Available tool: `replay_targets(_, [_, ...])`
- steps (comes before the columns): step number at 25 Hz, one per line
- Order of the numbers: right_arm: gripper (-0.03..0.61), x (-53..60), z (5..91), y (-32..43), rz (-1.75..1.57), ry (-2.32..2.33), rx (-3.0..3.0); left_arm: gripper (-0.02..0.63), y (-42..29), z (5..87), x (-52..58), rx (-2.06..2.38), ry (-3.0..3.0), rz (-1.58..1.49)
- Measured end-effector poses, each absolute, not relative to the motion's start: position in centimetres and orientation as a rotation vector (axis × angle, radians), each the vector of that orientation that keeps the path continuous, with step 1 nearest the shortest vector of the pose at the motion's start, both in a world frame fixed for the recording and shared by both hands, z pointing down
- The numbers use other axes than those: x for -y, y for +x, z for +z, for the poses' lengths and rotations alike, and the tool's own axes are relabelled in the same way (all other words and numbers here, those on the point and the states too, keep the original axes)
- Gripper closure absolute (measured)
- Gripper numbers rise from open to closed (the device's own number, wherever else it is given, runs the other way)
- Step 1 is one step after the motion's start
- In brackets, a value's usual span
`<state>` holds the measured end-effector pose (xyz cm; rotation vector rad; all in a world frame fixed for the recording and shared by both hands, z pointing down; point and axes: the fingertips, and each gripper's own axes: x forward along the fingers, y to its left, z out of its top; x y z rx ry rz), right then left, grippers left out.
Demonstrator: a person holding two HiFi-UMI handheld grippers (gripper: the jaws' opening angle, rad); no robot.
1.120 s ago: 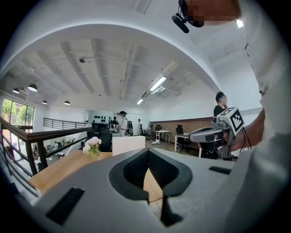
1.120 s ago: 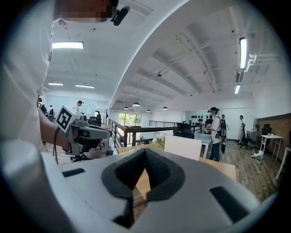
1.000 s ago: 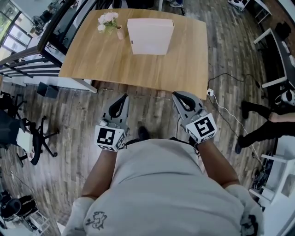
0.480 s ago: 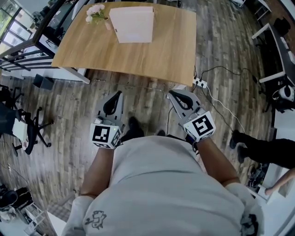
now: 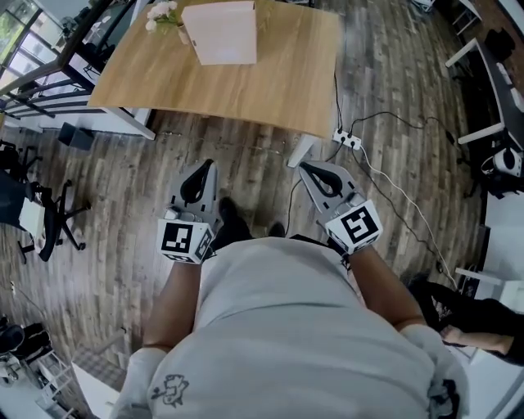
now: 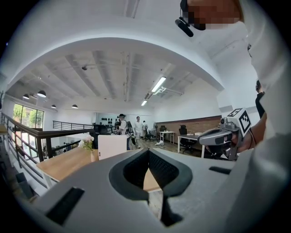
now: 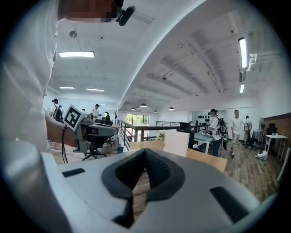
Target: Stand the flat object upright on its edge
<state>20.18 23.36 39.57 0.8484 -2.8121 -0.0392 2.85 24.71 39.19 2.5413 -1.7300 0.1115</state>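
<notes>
A white flat rectangular object point(image 5: 219, 33) stands on the wooden table point(image 5: 270, 78) at the top of the head view, well away from both grippers. It looks upright in the left gripper view point(image 6: 112, 146) and in the right gripper view point(image 7: 176, 143). My left gripper point(image 5: 204, 166) and right gripper point(image 5: 305, 168) hang over the plank floor in front of my body, side by side, both shut with nothing in them. The dark pads meet in the left gripper view point(image 6: 148, 166) and in the right gripper view point(image 7: 144, 158).
A small vase of pale flowers point(image 5: 162, 11) stands beside the white object. A power strip point(image 5: 348, 141) with trailing cables lies on the floor by the table's right corner. Office chairs point(image 5: 45, 225) stand at the left, another person point(image 5: 483, 331) at the lower right, desks at the right edge.
The table and white object have slid toward the top of the head view as I moved back from them. Both grippers stay shut and empty. The person at the right has shifted lower in the frame.
</notes>
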Motion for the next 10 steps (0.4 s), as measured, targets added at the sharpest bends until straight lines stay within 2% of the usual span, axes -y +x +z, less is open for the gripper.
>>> replay_targets(10, [0.574, -25.0, 39.2, 20.8, -0.061, 0.805, 2.823, 0.607, 3.8, 39.4, -26.9, 1.752, 2.513, 0.105])
